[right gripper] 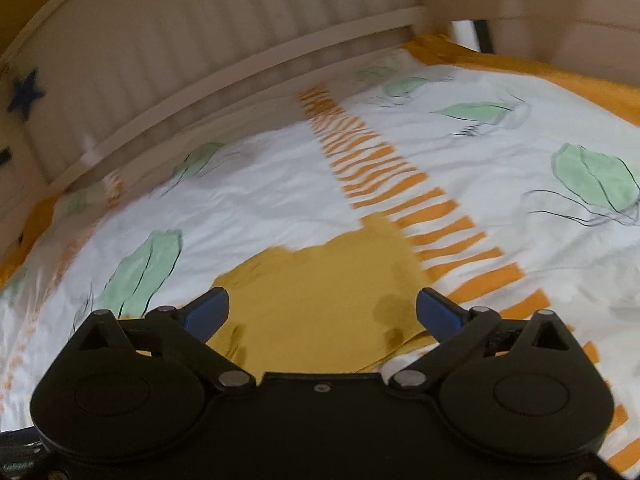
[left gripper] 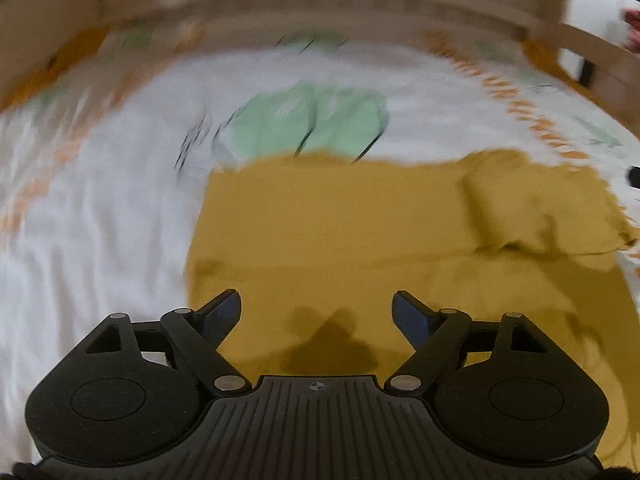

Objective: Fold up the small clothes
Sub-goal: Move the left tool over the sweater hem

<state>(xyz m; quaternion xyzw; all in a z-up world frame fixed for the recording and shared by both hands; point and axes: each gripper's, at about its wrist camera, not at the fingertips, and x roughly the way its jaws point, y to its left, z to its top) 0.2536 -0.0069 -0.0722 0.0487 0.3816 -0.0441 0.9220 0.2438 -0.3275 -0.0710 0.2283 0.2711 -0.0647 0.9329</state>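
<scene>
My left gripper (left gripper: 317, 306) stands with its 2 blue-padded fingers (left gripper: 224, 312) wide apart. Nothing sits between them and neither pad touches cloth. It hangs over the mustard-yellow knit garment (left gripper: 340, 240), which fills the middle and right of the left wrist view and lies flat on the white bed sheet printed with green leaves and orange stripes (left gripper: 100, 220). I see 1 fold in the garment: a flap (left gripper: 540, 208) is turned over at its right side, with a raised edge running across it. The gripper's shadow falls on the garment just ahead of the fingers.

My right gripper (right gripper: 322, 308) is also spread wide, with nothing clamped; its 2 blue-padded fingers (right gripper: 440, 312) frame a corner of the same mustard garment (right gripper: 320, 296). I cannot tell whether the pads brush the fabric. In this view the garment shows 2 layers at its near right edge, stacked one on the other. It lies just beside the orange striped band (right gripper: 400, 200) of the sheet (right gripper: 260, 200).

Count: 1 garment, 2 grippers, 1 sheet, 1 pale wooden slatted bed frame (right gripper: 200, 60) behind the sheet. I see 1 dark blue star (right gripper: 26, 92) on the frame at far left.

No readable brand, label or writing shows in either view. The left wrist view is heavily blurred toward the far side.
</scene>
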